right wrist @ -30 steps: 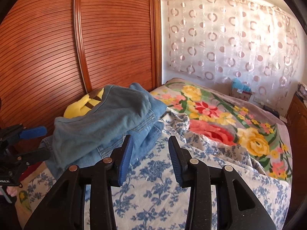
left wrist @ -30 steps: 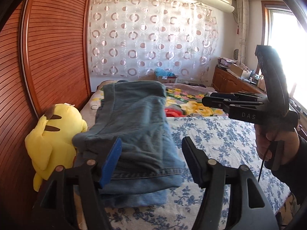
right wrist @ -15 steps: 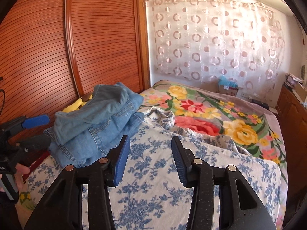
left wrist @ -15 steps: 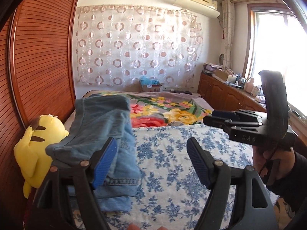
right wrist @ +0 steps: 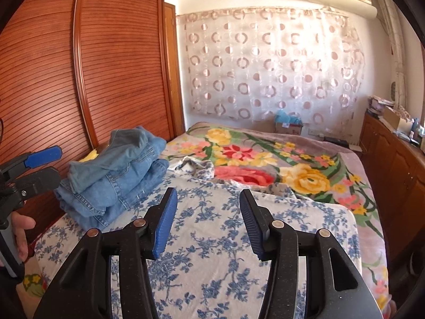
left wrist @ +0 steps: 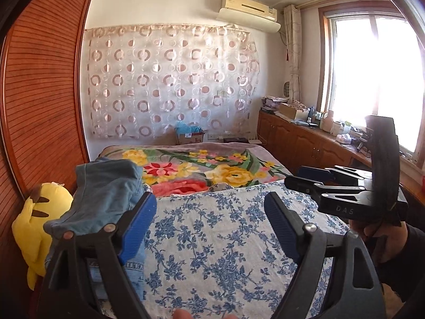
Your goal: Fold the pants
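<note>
The folded blue denim pants (right wrist: 117,175) lie in a stack at the left side of the bed, next to the wooden wardrobe; in the left wrist view the pants (left wrist: 106,199) sit behind my left finger. My left gripper (left wrist: 209,228) is open and empty above the blue-flowered sheet (left wrist: 212,239), to the right of the pants; it also shows at the left edge of the right wrist view (right wrist: 39,167). My right gripper (right wrist: 208,220) is open and empty over the sheet (right wrist: 212,265), apart from the pants, and shows in the left wrist view (left wrist: 308,178).
A yellow plush toy (left wrist: 37,228) sits between the pants and the wardrobe (right wrist: 79,66). A flowered blanket (right wrist: 265,159) covers the far half of the bed. Wooden cabinets (left wrist: 305,143) with clutter run along the right wall under the window.
Both grippers have pulled back and up from the pants, staying open. The pants stack has stayed in place on the bed and now sits farther left in both views.
</note>
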The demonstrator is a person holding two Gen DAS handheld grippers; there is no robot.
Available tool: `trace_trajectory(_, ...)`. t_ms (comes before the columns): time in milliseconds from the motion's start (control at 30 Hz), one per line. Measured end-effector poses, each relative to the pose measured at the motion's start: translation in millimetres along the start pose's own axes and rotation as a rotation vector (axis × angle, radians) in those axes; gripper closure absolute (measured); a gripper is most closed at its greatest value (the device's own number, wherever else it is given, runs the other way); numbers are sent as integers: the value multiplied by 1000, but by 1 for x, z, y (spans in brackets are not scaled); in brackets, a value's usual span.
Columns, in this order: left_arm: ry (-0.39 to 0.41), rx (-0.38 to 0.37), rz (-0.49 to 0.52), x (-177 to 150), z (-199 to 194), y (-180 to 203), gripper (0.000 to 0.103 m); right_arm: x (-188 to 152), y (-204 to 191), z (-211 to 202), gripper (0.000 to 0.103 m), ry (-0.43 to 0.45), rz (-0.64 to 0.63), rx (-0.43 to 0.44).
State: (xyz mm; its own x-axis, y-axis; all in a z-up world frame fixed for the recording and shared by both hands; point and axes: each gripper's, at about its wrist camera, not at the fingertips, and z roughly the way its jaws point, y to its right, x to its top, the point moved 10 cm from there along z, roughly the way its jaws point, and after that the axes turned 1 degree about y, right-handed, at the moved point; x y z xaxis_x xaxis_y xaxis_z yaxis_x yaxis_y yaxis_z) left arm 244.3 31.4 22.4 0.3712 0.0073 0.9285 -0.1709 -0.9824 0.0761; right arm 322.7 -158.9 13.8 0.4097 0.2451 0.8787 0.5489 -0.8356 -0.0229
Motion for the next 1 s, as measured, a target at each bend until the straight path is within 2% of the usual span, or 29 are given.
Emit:
trace_trajectory(167, 53, 21, -8, 11, -19, 11, 19, 0, 10, -31, 49, 35, 13, -32)
trace_trajectory(333, 96, 76, 21, 20, -44, 19, 19, 2, 15, -64, 48, 85, 19, -64)
trace_trajectory(633, 78, 148, 27, 11, -71, 28, 19, 2, 11, -117, 42, 151, 43, -112)
trace_trajectory(1000, 70, 128, 64, 1, -99, 62, 19, -9, 2, -170, 27, 193, 61, -196)
